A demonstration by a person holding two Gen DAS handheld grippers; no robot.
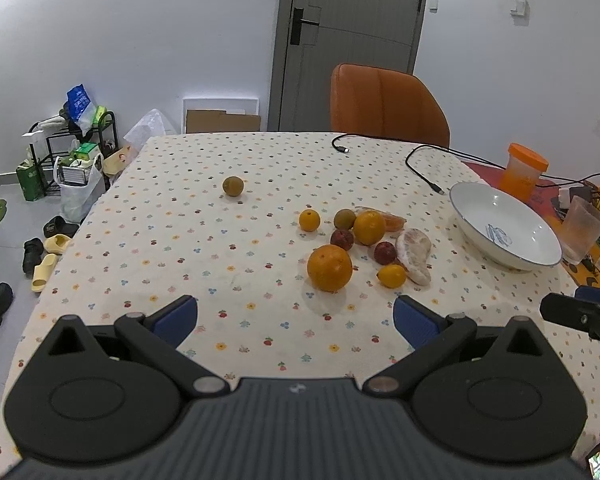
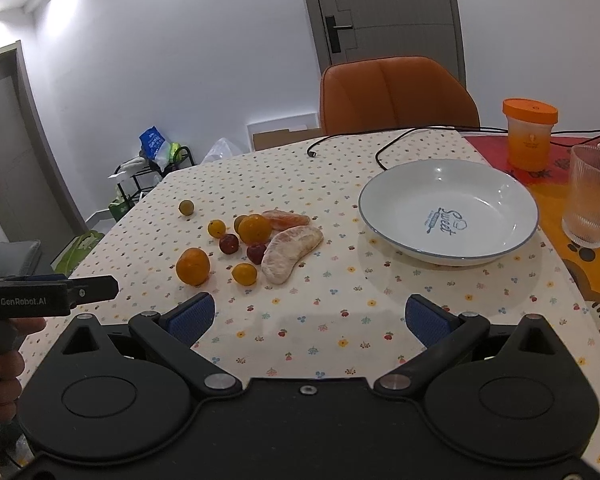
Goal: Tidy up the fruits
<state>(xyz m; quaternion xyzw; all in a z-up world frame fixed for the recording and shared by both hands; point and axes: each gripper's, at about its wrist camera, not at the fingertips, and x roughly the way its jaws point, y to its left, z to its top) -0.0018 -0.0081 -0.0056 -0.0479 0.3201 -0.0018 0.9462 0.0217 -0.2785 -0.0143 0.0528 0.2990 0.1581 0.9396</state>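
Fruits are seen loose in a cluster on the bench, which is covered by a cream cloth printed with small flowers. A large round orange lies nearest the left side of the cluster; a small yellow-orange citrus sits just beside a pale peeled pomelo segment. Two dark red plums are noted between these and a medium orange. Peeled tangerine segments lie behind the pomelo. A small brownish-green round fruit rests well apart from the rest, toward the far left.

A white shallow bowl with a blue rim and blue lettering stands empty to the right of the cluster.

The left hand-held gripper is held above the cloth, jaws spread wide, nothing between them. The right hand-held gripper is likewise spread wide and empty, near the bowl.
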